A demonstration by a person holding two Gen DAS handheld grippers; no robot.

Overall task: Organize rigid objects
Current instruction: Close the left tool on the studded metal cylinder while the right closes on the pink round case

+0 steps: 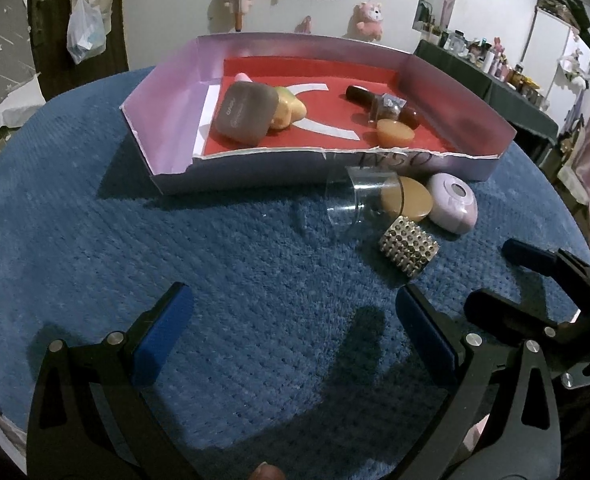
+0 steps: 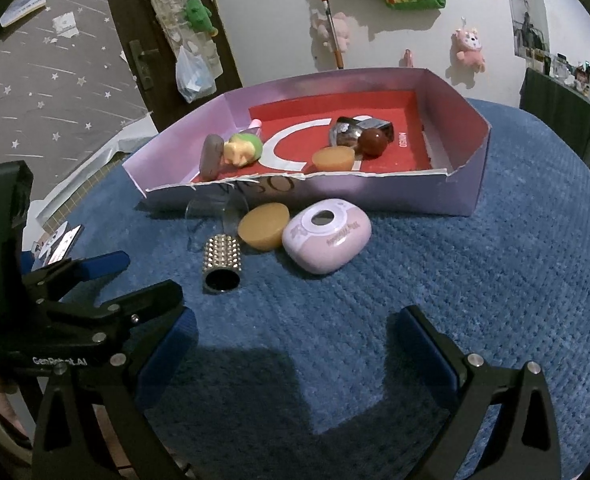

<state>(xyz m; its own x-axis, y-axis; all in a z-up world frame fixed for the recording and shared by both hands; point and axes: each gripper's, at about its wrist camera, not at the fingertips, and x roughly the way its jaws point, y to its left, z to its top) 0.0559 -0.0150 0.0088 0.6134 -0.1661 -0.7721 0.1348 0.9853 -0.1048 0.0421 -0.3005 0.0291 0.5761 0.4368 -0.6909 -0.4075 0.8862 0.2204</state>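
Nearest, left gripper (image 1: 291, 320) low over the blue textured cloth (image 1: 235, 264), jaws spread wide with nothing between the blue pads. Right gripper (image 2: 295, 340) beside it, also spread wide and empty above the cloth.

Just beyond, loose on the cloth: a studded silver cylinder (image 2: 222, 259) lying on its side with its open end toward the grippers. Behind it, a clear plastic cup (image 1: 353, 196) tipped on its side against the box front. To the right of the cup, a tan round disc (image 2: 264, 226), leaning, touching a pale pink oval case (image 2: 327, 240) with a small round window on top.

Farther back, a shallow lilac cardboard box (image 2: 471, 168) with a red floor and a torn front edge. Inside at left: a grey-brown rounded case (image 1: 247, 112) resting partly on a yellow-green figurine (image 2: 243, 150). Inside at right: a second tan disc (image 2: 333, 159), a dark reddish-brown bottle (image 1: 359, 94) and a crumpled shiny wrapper (image 2: 349, 130), all close together.

Beyond, a pale wall with hanging plush toys (image 2: 470, 48).
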